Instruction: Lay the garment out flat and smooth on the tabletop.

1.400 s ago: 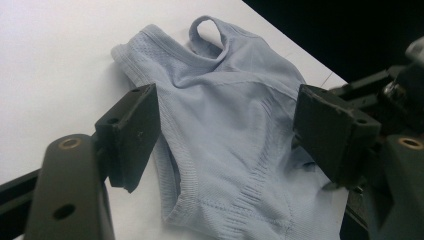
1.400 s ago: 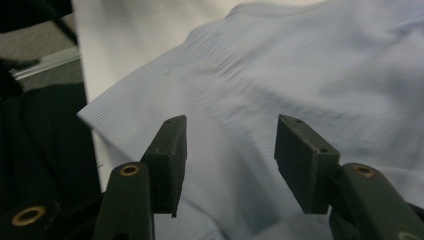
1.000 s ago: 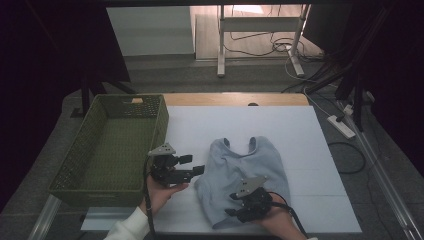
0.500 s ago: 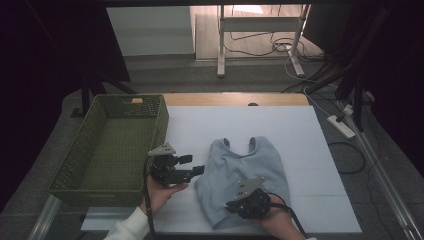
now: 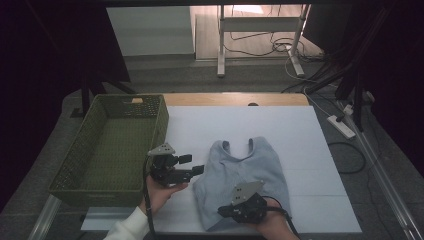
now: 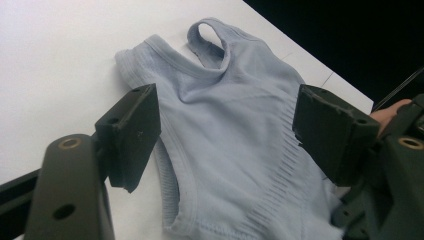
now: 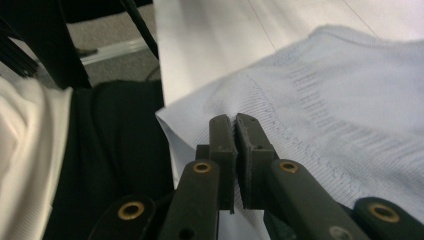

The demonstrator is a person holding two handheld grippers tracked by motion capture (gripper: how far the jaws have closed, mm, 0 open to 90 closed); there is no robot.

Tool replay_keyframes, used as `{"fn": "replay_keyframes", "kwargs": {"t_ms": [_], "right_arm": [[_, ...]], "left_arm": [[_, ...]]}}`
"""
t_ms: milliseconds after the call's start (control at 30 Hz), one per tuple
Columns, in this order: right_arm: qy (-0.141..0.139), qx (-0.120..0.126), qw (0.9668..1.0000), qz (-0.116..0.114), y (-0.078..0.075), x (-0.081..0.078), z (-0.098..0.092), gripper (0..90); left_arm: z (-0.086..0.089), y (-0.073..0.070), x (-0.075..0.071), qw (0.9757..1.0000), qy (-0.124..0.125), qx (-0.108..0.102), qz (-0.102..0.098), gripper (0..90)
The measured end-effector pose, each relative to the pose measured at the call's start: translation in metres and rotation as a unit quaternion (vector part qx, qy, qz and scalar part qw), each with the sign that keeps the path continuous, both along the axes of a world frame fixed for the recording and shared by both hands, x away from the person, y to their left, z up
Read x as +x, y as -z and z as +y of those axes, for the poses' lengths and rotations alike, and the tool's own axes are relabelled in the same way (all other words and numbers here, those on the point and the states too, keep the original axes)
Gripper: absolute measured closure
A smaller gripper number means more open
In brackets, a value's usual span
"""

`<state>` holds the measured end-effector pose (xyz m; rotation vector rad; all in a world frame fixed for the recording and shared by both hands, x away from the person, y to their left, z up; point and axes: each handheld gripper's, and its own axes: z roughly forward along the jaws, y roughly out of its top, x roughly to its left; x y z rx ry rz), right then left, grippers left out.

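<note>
Right gripper jaws just closed on the top's hem (left gripper open).

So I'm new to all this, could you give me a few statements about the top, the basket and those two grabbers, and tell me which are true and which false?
1. The light blue tank top lies on the white table. True.
2. The green basket holds the top. False: it lies outside, on the table to the basket's right in the high view.
3. The right gripper has its jaws shut at the top's hem. True; they have just been closing.
4. The left gripper is clamped on a shoulder strap. False: its jaws stand open, apart from the fabric.
5. The top is folded in half. False: it lies spread out.
</note>
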<state>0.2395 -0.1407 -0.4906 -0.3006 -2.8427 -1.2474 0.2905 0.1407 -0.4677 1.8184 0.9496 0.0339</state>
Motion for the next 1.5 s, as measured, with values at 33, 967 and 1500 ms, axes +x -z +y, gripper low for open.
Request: {"fn": "replay_keyframes", "kwargs": {"t_ms": [33, 967, 1500], "right_arm": [[-0.003, 0.006, 1.0, 0.003, 0.0, -0.001, 0.002, 86.2], [0.189, -0.004, 0.9804, -0.056, -0.012, 0.057, -0.042, 48.0], [0.18, -0.001, 0.9836, -0.001, -0.019, 0.054, -0.045, 83.6]], "left_arm": [[0.0, 0.0, 0.0, 1.0, 0.0, 0.0, 0.0, 26.9], [0.0, 0.002, 0.002, 1.0, -0.002, 0.002, 0.004, 26.9], [0.002, 0.001, 0.001, 1.0, -0.004, 0.001, 0.002, 26.9]]}}
